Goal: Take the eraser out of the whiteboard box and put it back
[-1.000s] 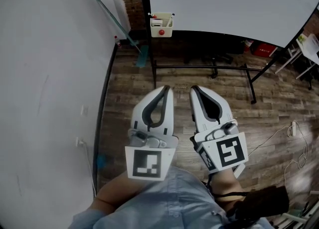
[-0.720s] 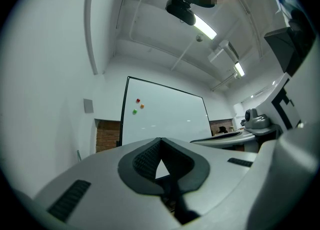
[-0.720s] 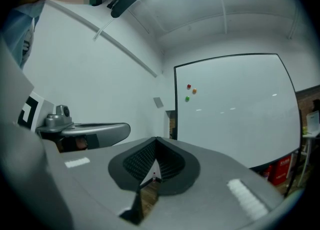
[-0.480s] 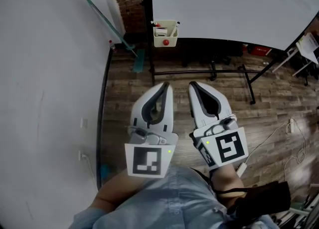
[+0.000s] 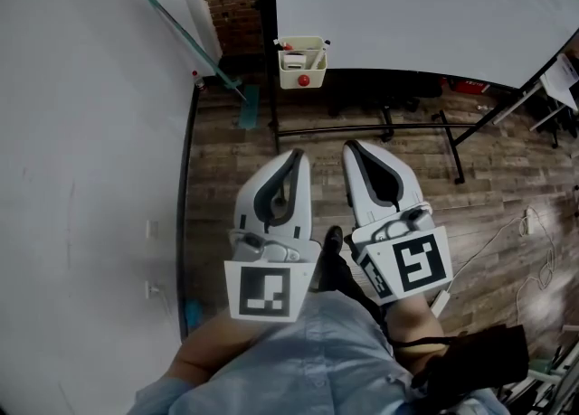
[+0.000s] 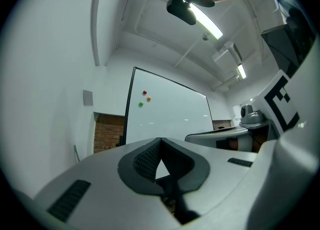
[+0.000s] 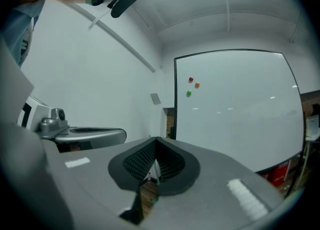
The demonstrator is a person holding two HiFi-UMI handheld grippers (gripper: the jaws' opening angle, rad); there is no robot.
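Note:
A cream whiteboard box [image 5: 302,61] hangs on the lower edge of the whiteboard [image 5: 416,6], with a red round magnet [image 5: 304,80] on its front. A white eraser-like block [image 5: 295,61] and pens lie inside it. My left gripper [image 5: 298,156] and right gripper [image 5: 349,146] are held side by side over the wooden floor, well short of the box. Both are shut with nothing between the pads. The left gripper view has its closed tips [image 6: 160,140] before the whiteboard [image 6: 170,113]. The right gripper view has its closed tips [image 7: 156,139] and the board [image 7: 235,108] likewise.
A teal-handled broom [image 5: 194,47] leans on the white wall [image 5: 81,133] at the left. The whiteboard's black stand legs [image 5: 380,128] cross the floor below the box. A cable [image 5: 525,241] trails at the right. A black shoe [image 5: 331,241] shows between the grippers.
Both grippers have travelled forward together towards the whiteboard, still shut. The box now sits lower and nearer in the head view, and a shoe has stepped in between the grippers.

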